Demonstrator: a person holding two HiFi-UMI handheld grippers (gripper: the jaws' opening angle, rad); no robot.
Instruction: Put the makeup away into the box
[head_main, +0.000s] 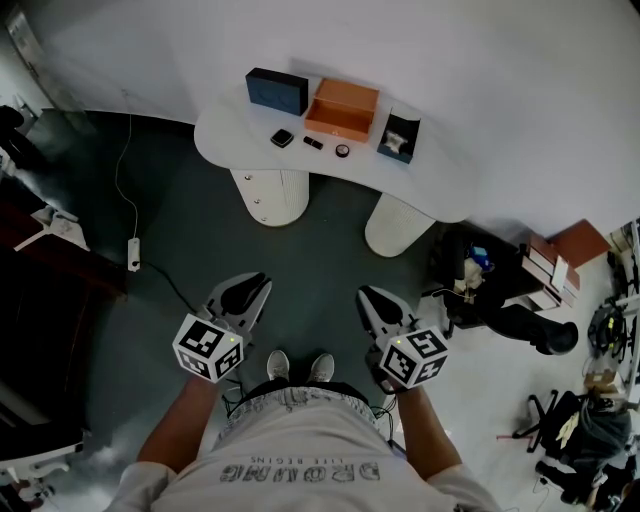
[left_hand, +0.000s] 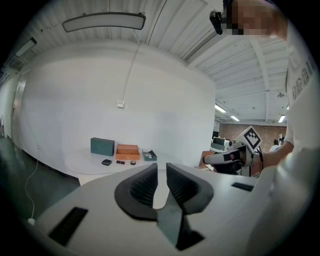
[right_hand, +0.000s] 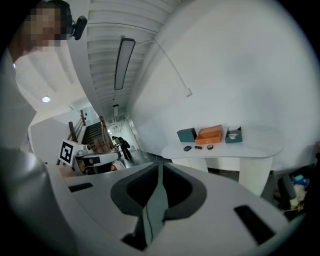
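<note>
On the white table (head_main: 432, 196) we see a black compact (head_main: 282, 138), a small dark stick (head_main: 313, 143) and a little round piece (head_main: 343, 150) lying in a row, just in front of the open orange box (head_main: 342, 110). A dark blue box (head_main: 277, 90) stands left of it, and a small dark box (head_main: 398, 136) with something white inside stands right. Both tongs hover over the dark floor (head_main: 320, 245), well apart from the table. We note the left gripper (left_hand: 161, 167) has jaws slightly apart with nothing between them. The right gripper (right_hand: 160, 167) has jaws barely parted, a thin slit, also empty.
</note>
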